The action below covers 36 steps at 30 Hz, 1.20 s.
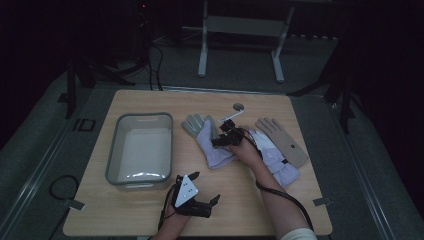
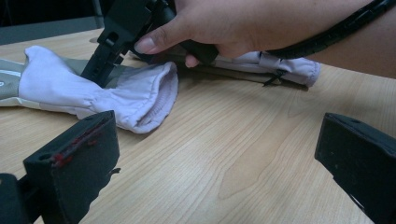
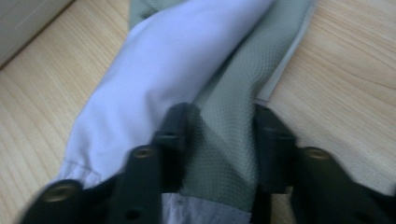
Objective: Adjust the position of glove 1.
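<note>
A glove (image 1: 200,131) with a grey palm and a lavender cuff lies flat at the table's middle. My right gripper (image 1: 219,141) rests on it from the right. In the right gripper view, the two black jaws of that gripper (image 3: 219,121) pinch a fold of the glove's (image 3: 187,56) grey textured fabric. My left gripper (image 1: 205,187) hovers near the table's front edge with its jaws wide apart and nothing between them. In the left gripper view, the left gripper (image 2: 215,135) faces the glove's (image 2: 93,93) lavender cuff and the hand (image 2: 224,23) that holds the right gripper.
A grey plastic bin (image 1: 112,155) stands empty at the left of the table. A second lavender glove (image 1: 280,167) and a beige glove (image 1: 285,140) lie to the right. A small round grey disc (image 1: 238,106) sits near the far edge.
</note>
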### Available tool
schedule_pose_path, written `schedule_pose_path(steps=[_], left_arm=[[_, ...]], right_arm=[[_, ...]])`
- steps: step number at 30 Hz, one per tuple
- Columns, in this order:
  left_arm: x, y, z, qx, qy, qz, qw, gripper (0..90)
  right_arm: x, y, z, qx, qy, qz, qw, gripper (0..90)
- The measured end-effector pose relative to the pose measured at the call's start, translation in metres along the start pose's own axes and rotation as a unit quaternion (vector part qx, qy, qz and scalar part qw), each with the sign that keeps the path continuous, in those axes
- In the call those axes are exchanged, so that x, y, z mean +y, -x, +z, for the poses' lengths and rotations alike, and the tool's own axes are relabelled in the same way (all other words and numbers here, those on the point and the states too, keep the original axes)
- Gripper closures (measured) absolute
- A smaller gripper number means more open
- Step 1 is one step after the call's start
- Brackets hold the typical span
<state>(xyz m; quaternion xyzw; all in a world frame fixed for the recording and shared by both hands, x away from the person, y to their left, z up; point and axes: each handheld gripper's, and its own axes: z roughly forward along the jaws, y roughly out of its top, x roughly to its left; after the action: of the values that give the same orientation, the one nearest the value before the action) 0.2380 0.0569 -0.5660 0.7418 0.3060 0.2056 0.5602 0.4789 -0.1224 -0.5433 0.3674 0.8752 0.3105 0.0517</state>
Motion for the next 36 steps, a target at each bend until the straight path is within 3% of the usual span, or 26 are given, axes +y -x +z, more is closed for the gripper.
schedule_pose_path(steps=[2, 4, 11, 13, 17, 21, 22, 25, 27, 31, 32, 36], left_arm=[[0.000, 0.000, 0.000, 0.000, 0.000, 0.000, 1.0000, 0.0], [0.000, 0.000, 0.000, 0.000, 0.000, -0.002, 1.0000, 0.0], [0.000, 0.000, 0.000, 0.002, 0.000, -0.003, 1.0000, 0.0], [0.000, 0.000, 0.000, 0.003, 0.000, -0.002, 1.0000, 0.0], [0.000, 0.000, 0.000, 0.005, 0.001, 0.001, 1.0000, 0.0], [0.000, 0.000, 0.000, 0.005, 0.001, 0.003, 1.0000, 0.0], [0.000, 0.001, 0.000, 0.005, 0.002, 0.003, 1.0000, 0.0], [0.000, 0.001, 0.000, 0.005, 0.002, 0.005, 1.0000, 0.0], [0.000, 0.001, 0.000, 0.005, 0.002, 0.004, 1.0000, 0.0], [0.000, 0.002, 0.000, 0.006, 0.001, 0.006, 1.0000, 0.0], [0.000, 0.002, 0.000, 0.006, 0.001, 0.006, 1.0000, 0.0], [0.000, 0.001, 0.000, 0.006, 0.000, 0.005, 1.0000, 0.0]], right_arm=[[-0.001, -0.004, -0.001, -0.005, 0.003, 0.000, 1.0000, 75.7], [-0.001, -0.011, -0.004, -0.020, 0.009, 0.007, 0.9997, 79.6], [-0.007, -0.035, -0.034, -0.046, 0.056, 0.060, 0.9956, 81.7], [-0.009, -0.043, -0.045, -0.066, 0.068, 0.055, 0.9940, 81.7], [-0.021, -0.053, -0.069, -0.061, 0.102, 0.095, 0.9884, 81.8], [-0.038, -0.062, -0.083, -0.064, 0.116, 0.105, 0.9856, 81.8], [-0.044, -0.062, -0.085, -0.060, 0.121, 0.118, 0.9838, 81.7], [-0.063, -0.062, -0.087, -0.055, 0.124, 0.147, 0.9799, 81.8], [-0.071, -0.064, -0.084, -0.064, 0.121, 0.147, 0.9795, 81.7], [-0.086, -0.062, -0.071, -0.053, 0.110, 0.158, 0.9799, 81.6], [-0.088, -0.061, -0.069, -0.045, 0.110, 0.165, 0.9790, 81.6], [-0.093, -0.057, -0.060, -0.059, 0.108, 0.180, 0.9761, 81.1]])
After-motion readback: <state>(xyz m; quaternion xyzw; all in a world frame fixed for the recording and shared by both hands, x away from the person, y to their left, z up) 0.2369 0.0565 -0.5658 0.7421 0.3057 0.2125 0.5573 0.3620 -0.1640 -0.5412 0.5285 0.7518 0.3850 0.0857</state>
